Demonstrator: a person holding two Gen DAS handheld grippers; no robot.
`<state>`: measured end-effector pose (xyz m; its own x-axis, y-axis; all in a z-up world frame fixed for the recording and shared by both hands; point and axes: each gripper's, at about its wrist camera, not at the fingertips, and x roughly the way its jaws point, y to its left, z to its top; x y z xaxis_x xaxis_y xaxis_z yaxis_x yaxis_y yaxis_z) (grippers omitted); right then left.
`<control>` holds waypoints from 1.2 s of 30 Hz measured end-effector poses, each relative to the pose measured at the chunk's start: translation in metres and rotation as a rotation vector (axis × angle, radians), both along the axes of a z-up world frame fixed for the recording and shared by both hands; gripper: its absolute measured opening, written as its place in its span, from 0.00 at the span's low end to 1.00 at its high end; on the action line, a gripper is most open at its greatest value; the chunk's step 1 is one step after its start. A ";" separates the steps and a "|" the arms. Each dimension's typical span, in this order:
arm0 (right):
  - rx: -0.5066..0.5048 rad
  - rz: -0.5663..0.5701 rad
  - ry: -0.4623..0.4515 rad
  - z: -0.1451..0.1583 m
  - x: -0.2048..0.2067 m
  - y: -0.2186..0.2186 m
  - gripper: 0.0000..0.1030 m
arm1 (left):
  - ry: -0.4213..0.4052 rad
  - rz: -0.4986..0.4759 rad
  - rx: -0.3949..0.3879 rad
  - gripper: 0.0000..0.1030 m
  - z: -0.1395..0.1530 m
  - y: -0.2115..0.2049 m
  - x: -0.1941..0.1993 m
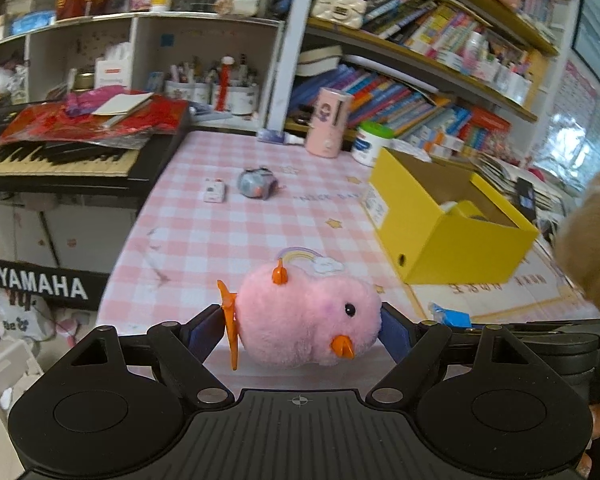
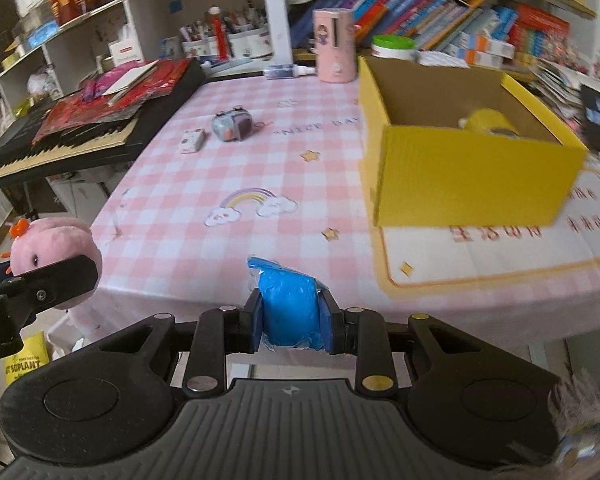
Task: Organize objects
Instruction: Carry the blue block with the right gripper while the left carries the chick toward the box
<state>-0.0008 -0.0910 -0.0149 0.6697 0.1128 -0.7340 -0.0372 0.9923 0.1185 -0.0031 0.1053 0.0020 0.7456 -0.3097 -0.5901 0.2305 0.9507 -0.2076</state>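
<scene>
My left gripper (image 1: pixel 306 330) is shut on a pink plush chick (image 1: pixel 308 316) with orange beak and feet, held above the near edge of the pink checked table (image 1: pixel 236 232); the chick also shows in the right wrist view (image 2: pixel 52 248). My right gripper (image 2: pixel 290 316) is shut on a blue plastic packet (image 2: pixel 288 304), held above the table's near edge; the packet also shows in the left wrist view (image 1: pixel 450 316). An open yellow box (image 2: pixel 472 168) stands to the right with a yellow roll (image 2: pixel 490 120) inside. A grey toy (image 2: pixel 232 124) and a small white box (image 2: pixel 192 140) lie farther back.
A Yamaha keyboard (image 1: pixel 56 160) piled with red papers borders the table's left side. A pink cylinder (image 2: pixel 336 46), a green-lidded jar (image 2: pixel 394 48) and a small bottle (image 2: pixel 288 72) stand at the back. Bookshelves (image 1: pixel 420 92) fill the wall behind. A tan plush (image 1: pixel 592 240) is at the right.
</scene>
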 end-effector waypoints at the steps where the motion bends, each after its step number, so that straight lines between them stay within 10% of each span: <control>1: 0.001 -0.014 0.001 0.000 -0.004 -0.003 0.25 | -0.001 -0.014 -0.001 0.80 0.000 -0.003 -0.001; 19: -0.007 -0.274 0.017 0.000 -0.063 -0.074 0.25 | 0.013 -0.279 -0.008 0.80 -0.005 -0.083 -0.009; 36: 0.015 -0.350 0.025 -0.002 -0.068 -0.131 0.25 | 0.018 -0.337 0.024 0.80 -0.002 -0.145 0.003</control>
<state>-0.0684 -0.2221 -0.0170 0.6511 -0.1096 -0.7510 0.3077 0.9427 0.1293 0.0004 -0.0393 -0.0004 0.5935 -0.5225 -0.6122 0.5290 0.8265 -0.1926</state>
